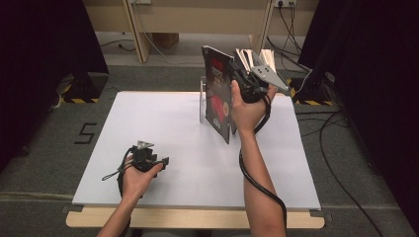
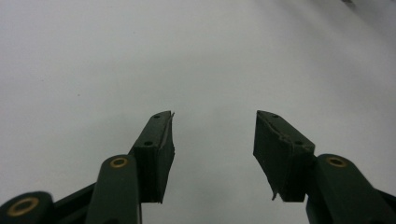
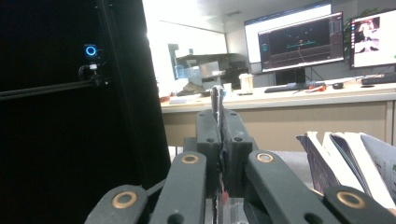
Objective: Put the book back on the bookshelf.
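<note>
Right claw [image 1: 236, 74] is clamped on the top edge of a black-and-red book [image 1: 220, 94], held upright above the tabletop [image 1: 163, 123] beside a clear stand [image 1: 203, 101]. Left claw [image 2: 215, 140] rests open, empty. Judged: book lifted, placement outstanding.
</note>
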